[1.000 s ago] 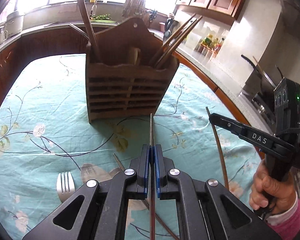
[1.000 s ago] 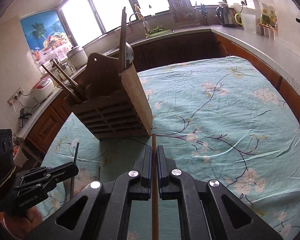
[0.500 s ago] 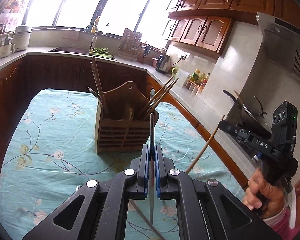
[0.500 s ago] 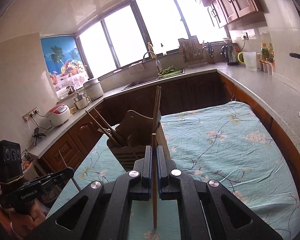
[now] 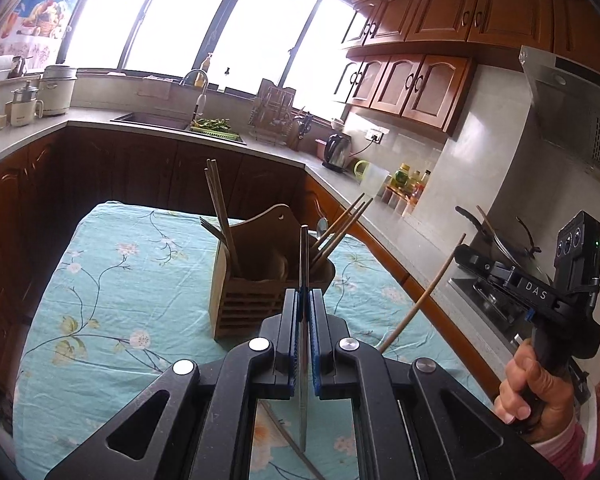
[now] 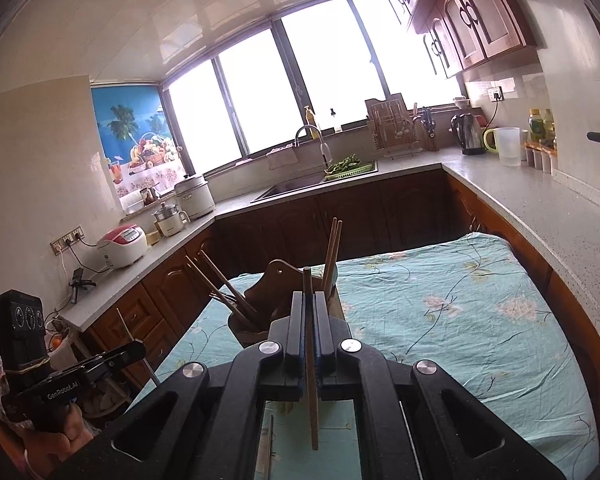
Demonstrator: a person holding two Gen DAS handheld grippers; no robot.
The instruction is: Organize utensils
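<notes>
The wooden utensil holder (image 5: 260, 280) stands on the floral-clothed tabletop (image 5: 112, 280), nearer its far edge than its near one, a slatted box with a tall curved back and several compartments already holding chopsticks (image 5: 220, 204) and a spoon (image 5: 322, 227). The left gripper (image 5: 305, 320) has its fingers pressed on a thin dark metal utensil (image 5: 304, 264), and the right gripper (image 6: 309, 320) pinches a single wooden chopstick (image 6: 311, 392); both pieces are held high above the cloth. To do the drop well, I would bring each piece upright over an open compartment, lower its tip past the rim, clear of the leaning sticks, then let go, one hand at a time.
</notes>
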